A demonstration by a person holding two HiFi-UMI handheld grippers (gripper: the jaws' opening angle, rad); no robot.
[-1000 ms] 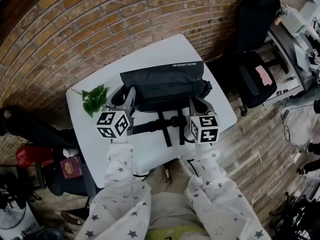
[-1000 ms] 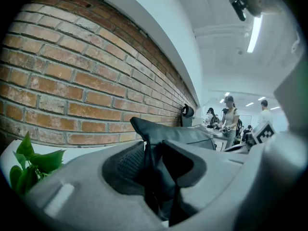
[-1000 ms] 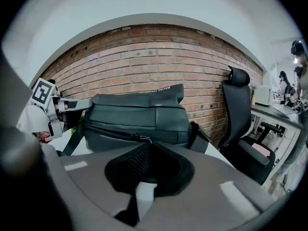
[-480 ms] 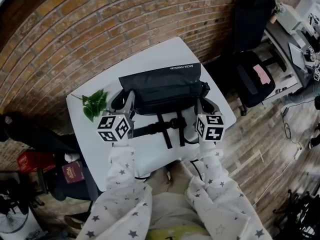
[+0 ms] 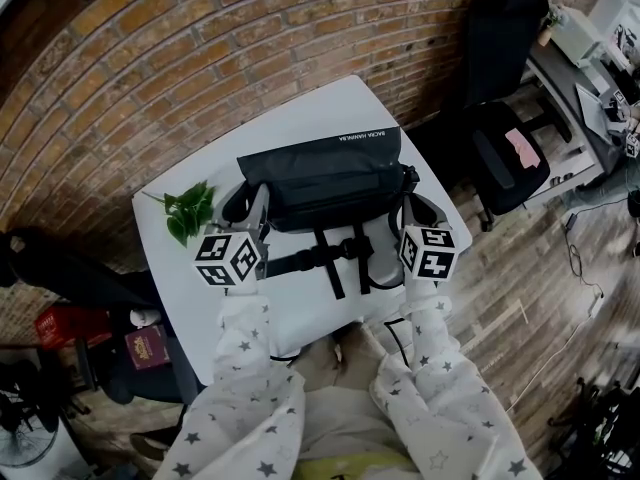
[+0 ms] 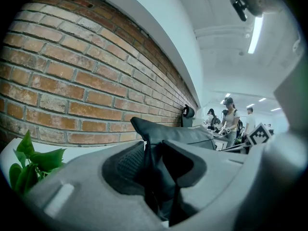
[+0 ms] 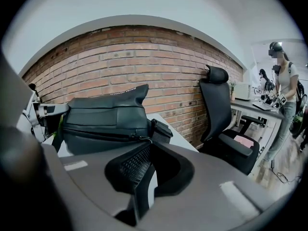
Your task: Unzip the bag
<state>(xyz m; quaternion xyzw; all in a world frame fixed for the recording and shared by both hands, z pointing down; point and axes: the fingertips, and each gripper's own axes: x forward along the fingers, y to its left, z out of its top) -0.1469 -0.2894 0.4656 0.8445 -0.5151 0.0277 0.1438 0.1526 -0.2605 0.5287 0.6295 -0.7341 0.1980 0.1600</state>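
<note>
The right gripper (image 5: 412, 206) has slid rightward along the black fabric bag (image 5: 325, 178) on the white table (image 5: 295, 306), clenched apparently on its zip pull (image 7: 142, 139), while the left gripper (image 5: 254, 194) clamps the bag's left corner, so unzipping looks nearly done.

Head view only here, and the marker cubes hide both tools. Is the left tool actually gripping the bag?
Observer: Yes. The left gripper view shows the left tool shut on a fold of the bag at its end.
Operator: And the right tool?
Observer: The right gripper view shows the right tool shut, with its tips on the zipper pull. The pull looks pinched.
Operator: Where along the zip?
Observer: At the end nearest that tool, beside the side buckle. The zip line runs away from it across the bag's front. I can't tell whether it gapes.
</note>
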